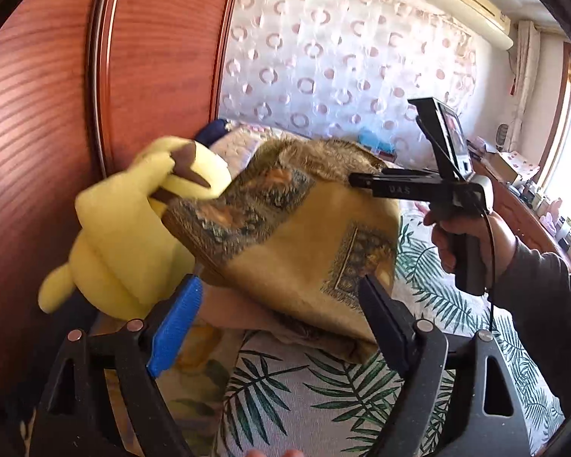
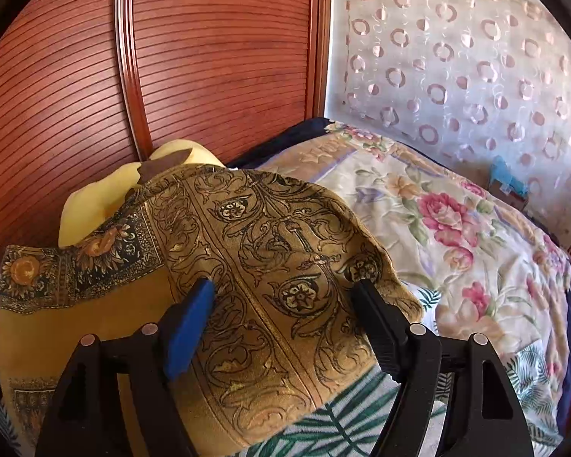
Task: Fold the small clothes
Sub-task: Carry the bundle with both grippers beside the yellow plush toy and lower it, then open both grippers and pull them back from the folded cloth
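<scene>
both tools (image 1: 281,301) (image 2: 285,304) agape over scarf (image 2: 270,251) edge

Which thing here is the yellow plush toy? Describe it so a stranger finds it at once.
Start at the reddish slatted wooden headboard at the head of the bed. Right against it lies the yellow plush toy, partly under the gold patterned cloth. It is the only plain, bright yellow, stuffed thing, with brown-tipped parts, while all the fabrics around it are printed.

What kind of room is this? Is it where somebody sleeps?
Most likely a bedroom: there is a bed with a leaf-print sheet, a floral quilt, a reddish wooden headboard, and a yellow plush toy against it.
</scene>
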`<state>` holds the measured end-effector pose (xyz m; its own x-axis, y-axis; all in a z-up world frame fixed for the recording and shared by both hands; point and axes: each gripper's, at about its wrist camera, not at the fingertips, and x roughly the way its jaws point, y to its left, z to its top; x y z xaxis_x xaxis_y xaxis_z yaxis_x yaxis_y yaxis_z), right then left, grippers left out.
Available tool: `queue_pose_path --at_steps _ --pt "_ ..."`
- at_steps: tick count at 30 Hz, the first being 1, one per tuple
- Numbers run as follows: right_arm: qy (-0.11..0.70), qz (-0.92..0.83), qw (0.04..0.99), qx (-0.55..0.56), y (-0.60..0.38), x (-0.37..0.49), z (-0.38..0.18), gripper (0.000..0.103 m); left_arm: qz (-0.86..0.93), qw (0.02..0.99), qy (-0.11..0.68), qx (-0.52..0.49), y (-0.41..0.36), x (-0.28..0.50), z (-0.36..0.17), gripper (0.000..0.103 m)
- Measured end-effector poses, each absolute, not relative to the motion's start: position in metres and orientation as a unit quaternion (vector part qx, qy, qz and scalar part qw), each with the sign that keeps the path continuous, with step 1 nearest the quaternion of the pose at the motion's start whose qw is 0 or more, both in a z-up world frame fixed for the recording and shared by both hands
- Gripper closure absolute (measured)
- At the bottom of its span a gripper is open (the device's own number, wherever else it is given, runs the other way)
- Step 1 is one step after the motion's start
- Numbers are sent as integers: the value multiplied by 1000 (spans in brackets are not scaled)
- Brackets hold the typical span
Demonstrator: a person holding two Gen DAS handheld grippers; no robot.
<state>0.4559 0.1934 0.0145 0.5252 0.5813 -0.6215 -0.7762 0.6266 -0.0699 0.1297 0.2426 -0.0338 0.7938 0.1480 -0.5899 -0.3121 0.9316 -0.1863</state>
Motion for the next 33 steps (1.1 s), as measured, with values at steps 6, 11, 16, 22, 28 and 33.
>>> queue_pose_path --at_steps 6,11,16,22,28,33 --pt "268 400 863 -153 151 415 35 26 131 943 289 -105 228 122 -18 18" --pt "262 396 871 -124 97 372 45 26 124 948 279 -90 206 115 -6 18" --pt "252 377 885 -102 36 323 49 23 94 955 272 -76 180 111 0 18" --pt "244 346 902 -82 -21 273 51 22 54 960 269 -52 138 108 2 18" --pt "230 304 922 -63 -75 214 52 16 21 963 268 -26 94 103 4 18" --pt "223 268 936 -50 -103 173 50 10 -5 964 264 -24 64 91 7 18"
